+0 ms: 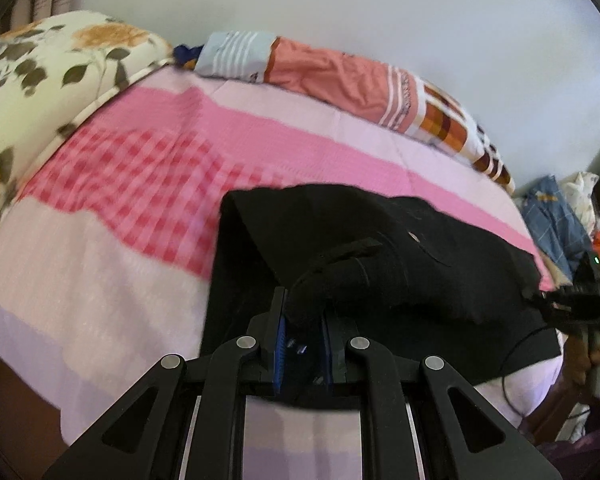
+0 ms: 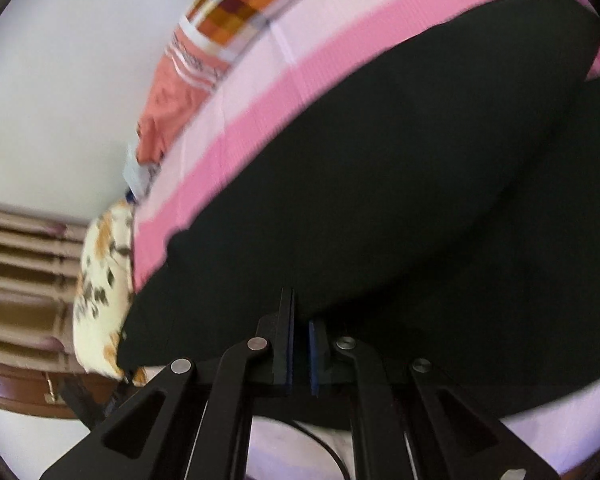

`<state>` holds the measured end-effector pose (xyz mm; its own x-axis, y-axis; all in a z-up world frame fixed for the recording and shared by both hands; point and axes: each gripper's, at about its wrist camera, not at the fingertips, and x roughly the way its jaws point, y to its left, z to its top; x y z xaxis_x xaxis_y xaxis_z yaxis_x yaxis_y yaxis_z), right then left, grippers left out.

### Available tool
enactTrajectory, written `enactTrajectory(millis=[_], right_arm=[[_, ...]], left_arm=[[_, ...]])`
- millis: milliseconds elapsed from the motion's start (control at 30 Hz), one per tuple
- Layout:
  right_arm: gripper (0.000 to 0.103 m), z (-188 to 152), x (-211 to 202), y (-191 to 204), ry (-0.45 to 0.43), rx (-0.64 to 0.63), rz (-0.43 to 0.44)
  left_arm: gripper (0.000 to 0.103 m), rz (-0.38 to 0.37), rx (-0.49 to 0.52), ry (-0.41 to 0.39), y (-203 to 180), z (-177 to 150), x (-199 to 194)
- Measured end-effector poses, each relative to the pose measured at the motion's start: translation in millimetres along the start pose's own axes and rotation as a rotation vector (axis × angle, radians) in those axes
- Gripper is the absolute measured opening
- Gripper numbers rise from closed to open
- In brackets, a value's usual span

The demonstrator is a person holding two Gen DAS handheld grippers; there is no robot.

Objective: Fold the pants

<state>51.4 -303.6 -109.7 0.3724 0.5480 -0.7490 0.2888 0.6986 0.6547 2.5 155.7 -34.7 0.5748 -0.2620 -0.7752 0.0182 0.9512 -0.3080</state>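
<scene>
1. The black pants (image 1: 380,264) are lying on the bed, on a pink and white bedspread (image 1: 100,240) with a checked band. In the left wrist view they fill the centre and stretch out toward 3 o'clock.
2. The left gripper (image 1: 304,320) has its jaws clamped on a bunched-up bit of the pants, with the fabric wedged between the blue pads (image 1: 281,344). That pinched fold sits at about 6 o'clock in its own view, raised a little off the layer underneath.
3. The right gripper (image 1: 576,296) shows up at 3 o'clock in the left view, at the far edge of the pants, held in a bare hand (image 1: 596,364). Looks like it's got cloth there too.
4. In the right wrist view the pants cover most of the frame from centre to 3 o'clock. The jaws are nearly together with only a thin gap, and dark fabric runs right into it, so I'd say it's gripping the pants edge, but it's blurry.
5. A floral pillow (image 1: 40,80) is at 10 o'clock in the left view, touching the bedspread.
6. An orange and striped blanket (image 1: 340,80) lies along the wall from 12 to 2 o'clock.
7. Some blue checked clothes (image 1: 556,220) are piled at 3 o'clock, past the bed edge.
</scene>
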Motion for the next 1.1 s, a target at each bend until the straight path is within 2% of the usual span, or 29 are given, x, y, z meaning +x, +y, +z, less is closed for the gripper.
enactTrajectory(millis=[67, 200, 300, 467, 567, 600, 667, 700, 733, 800, 900, 967, 1000, 1067, 1100], right_arm=[[0.006, -19, 9, -14, 0.038, 0.025, -0.013], [0.004, -35, 24, -35, 0.086, 0.085, -0.007], [0.003, -38, 26, -32, 0.090, 0.071, -0.006], [0.003, -41, 24, -34, 0.093, 0.068, 0.017], [0.007, -42, 10, -50, 0.053, 0.132, 0.121], [0.007, -39, -3, -61, 0.006, 0.154, 0.130], [0.008, -35, -26, -76, -0.075, 0.170, 0.121], [0.008, -30, -45, -92, -0.133, 0.182, 0.108], [0.008, -27, -60, -105, -0.180, 0.200, 0.088], [0.009, -19, -90, -135, -0.272, 0.259, 0.087], [0.009, -3, -124, -172, -0.372, 0.303, 0.048], [0.009, 10, -135, -191, -0.399, 0.314, 0.056], [0.010, 17, -137, -200, -0.401, 0.330, 0.043], [0.010, 28, -133, -213, -0.392, 0.360, 0.099], [0.010, 32, -131, -212, -0.395, 0.365, 0.100]], left_arm=[[0.015, 0.017, -0.015, 0.018, 7, -11, 0], [0.014, 0.052, -0.016, 0.049, 17, -30, 5], [0.014, 0.077, -0.023, 0.063, 24, -41, 10], [0.016, 0.176, -0.022, 0.065, 33, -48, 5], [0.019, 0.268, -0.031, 0.034, 39, -46, -9], [0.021, 0.289, -0.030, 0.021, 40, -43, -13], [0.032, 0.347, -0.017, -0.032, 37, -40, -31], [0.044, 0.364, -0.012, -0.049, 36, -38, -36], [0.051, 0.379, -0.005, -0.082, 31, -36, -45], [0.053, 0.335, 0.020, -0.130, 17, -27, -56], [0.062, 0.263, 0.067, -0.144, -10, -15, -56], [0.064, 0.163, 0.098, -0.132, -34, -7, -44], [0.065, 0.135, 0.109, -0.124, -45, -5, -37], [0.065, 0.077, 0.135, -0.085, -68, -2, -17], [0.065, 0.059, 0.141, -0.073, -76, -1, -10]])
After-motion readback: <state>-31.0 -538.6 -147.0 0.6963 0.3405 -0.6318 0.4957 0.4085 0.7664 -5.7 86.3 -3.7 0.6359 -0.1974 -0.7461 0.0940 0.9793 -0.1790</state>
